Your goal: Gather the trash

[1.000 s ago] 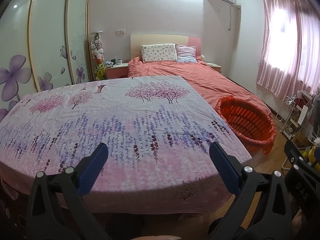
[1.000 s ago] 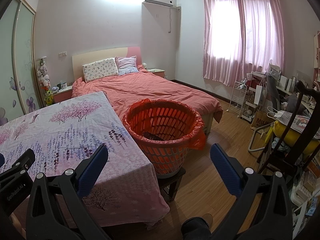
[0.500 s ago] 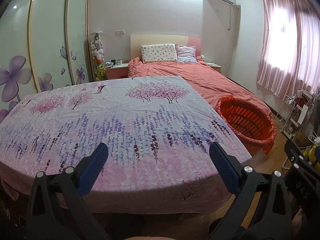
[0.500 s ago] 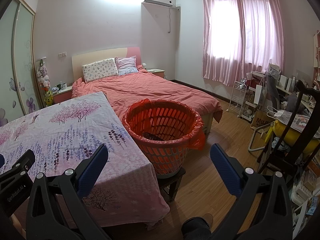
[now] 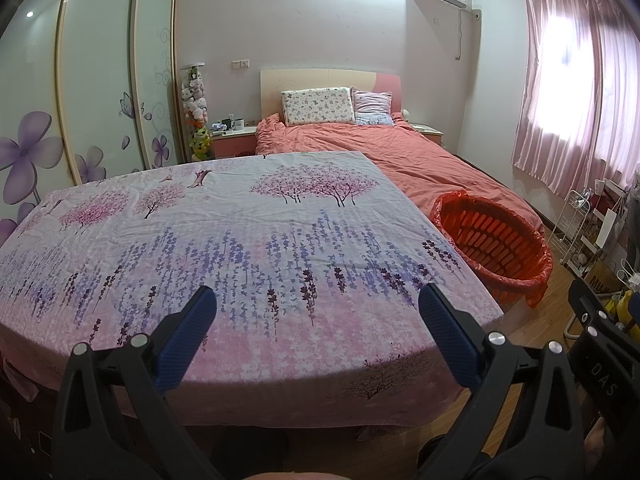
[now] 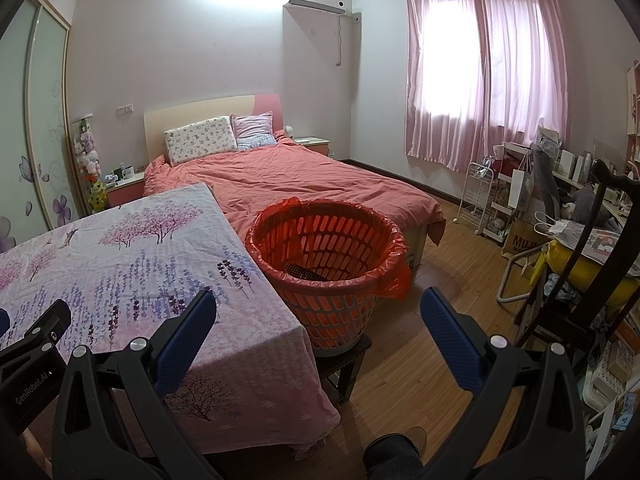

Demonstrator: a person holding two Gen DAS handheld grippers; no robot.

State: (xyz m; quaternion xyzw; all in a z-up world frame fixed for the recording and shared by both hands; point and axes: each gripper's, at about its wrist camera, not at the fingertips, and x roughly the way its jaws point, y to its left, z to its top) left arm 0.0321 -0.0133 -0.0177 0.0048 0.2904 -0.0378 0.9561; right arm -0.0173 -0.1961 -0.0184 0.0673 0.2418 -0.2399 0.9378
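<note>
The left gripper (image 5: 318,316) is hovering over the near edge of a table draped in a floral cloth (image 5: 240,232), its blue-padded fingers (image 5: 188,332) spread wide apart and holding nothing. The right gripper (image 6: 318,316) is hanging further right, past the table's near right corner, its fingers (image 6: 450,340) likewise standing wide apart with nothing between them. An orange basket (image 6: 332,276), lined with a red plastic bag, is sitting on a small dark stool (image 6: 346,364) just beside the table's right edge, between the table and a bed (image 6: 304,176) with a salmon cover. A dark flat piece (image 6: 302,272) is lying at the basket's bottom; what it is cannot be told. Pink curtains (image 6: 476,68) are hanging at the far right.
</note>
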